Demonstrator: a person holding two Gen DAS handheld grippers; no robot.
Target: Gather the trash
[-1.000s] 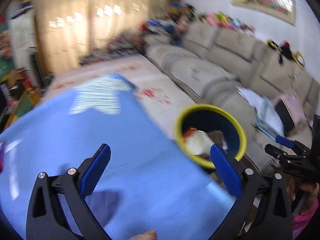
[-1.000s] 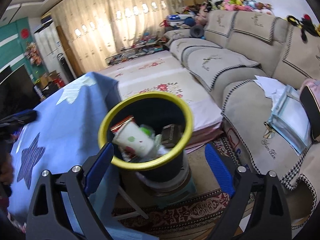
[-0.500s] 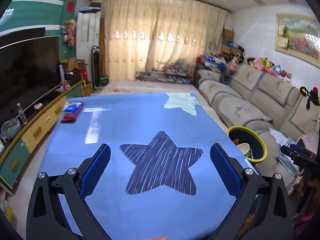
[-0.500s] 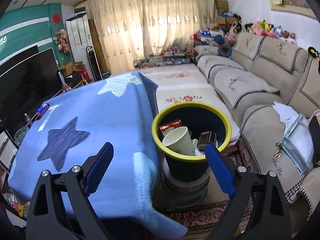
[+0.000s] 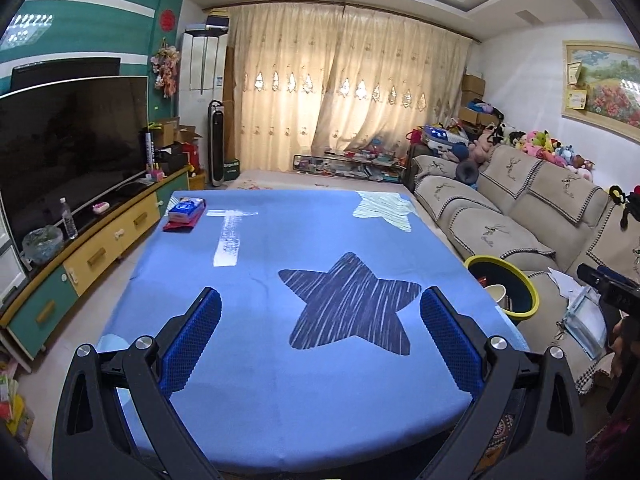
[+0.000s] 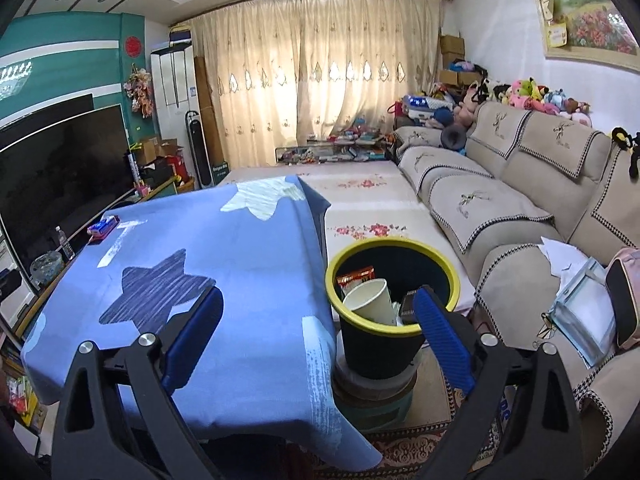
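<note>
The bin [image 6: 394, 308] stands just off the worktop's right edge, between it and the sofa [image 6: 500, 208]. It is black with a yellow rim and sits raised on a round stand [image 6: 374, 396] on the patterned rug [image 6: 404, 448]. Inside it I see a white paper cup [image 6: 370, 300] lying on its side with its mouth toward me, a red and orange wrapper [image 6: 355, 274] behind it, and a dark ridged piece [image 6: 408, 306] to the cup's right. From my left camera the bin [image 5: 506, 290] shows only partly past the worktop's edge, the cup [image 5: 496, 293] just inside its near rim.

My right claw [image 6: 318, 328] is released, its blue pads wide apart with nothing between them. The left pad hangs over the worktop's cloth; the right pad sits in front of the bin's near rim. Whether it touches I cannot tell.

My left claw [image 5: 320, 334] is also released and empty, held level over the near end of the worktop [image 5: 248, 360], pads wide apart on either side of the dark star [image 5: 352, 304] on the blue cloth. At the worktop's far left corner lies a blue and white pack [image 5: 186, 208] on something red [image 5: 178, 226]. A pale star [image 5: 386, 210] marks the far right corner. At the right edge of this view part of my other claw's black body [image 5: 608, 290] shows beside the sofa [image 5: 520, 216].
</note>
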